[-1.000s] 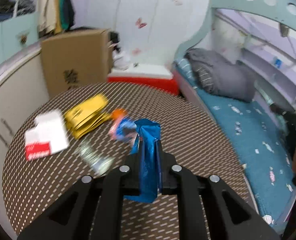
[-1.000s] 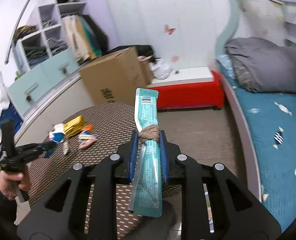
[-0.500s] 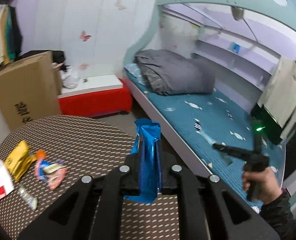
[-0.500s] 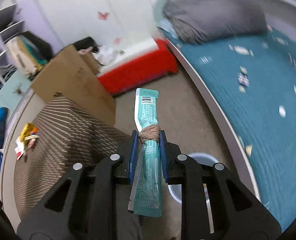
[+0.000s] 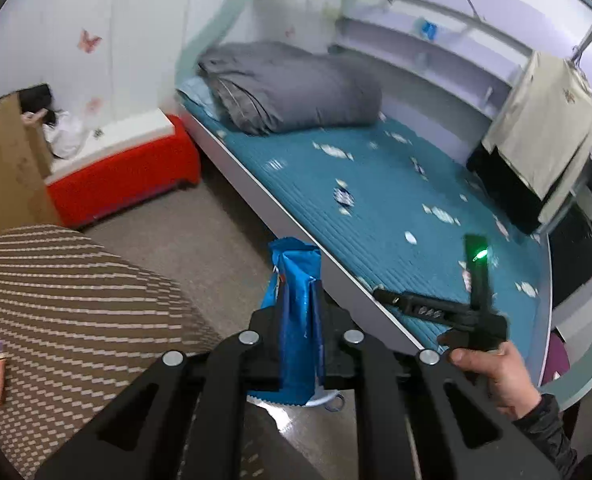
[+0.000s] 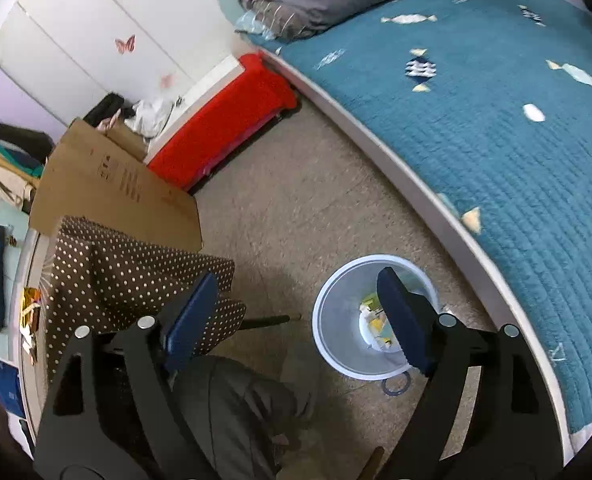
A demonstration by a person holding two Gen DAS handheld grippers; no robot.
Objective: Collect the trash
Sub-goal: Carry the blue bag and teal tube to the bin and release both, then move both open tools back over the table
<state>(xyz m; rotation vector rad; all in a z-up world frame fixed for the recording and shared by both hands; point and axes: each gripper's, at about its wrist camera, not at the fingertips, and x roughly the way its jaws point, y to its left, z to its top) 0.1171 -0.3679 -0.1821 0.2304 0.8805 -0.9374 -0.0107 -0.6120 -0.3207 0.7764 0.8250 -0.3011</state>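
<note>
The left hand-held gripper pinches the light, crinkly blue wrapper mid-length; the right hand-held gripper gapes empty above the bin.

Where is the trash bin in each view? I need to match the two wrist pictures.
Left wrist: only a sliver of the trash bin shows, bottom centre, below the blue wrapper.
Right wrist: whole bin, lower centre-right, on the floor beside the bed.
Shared landmark: the red bench.
</note>
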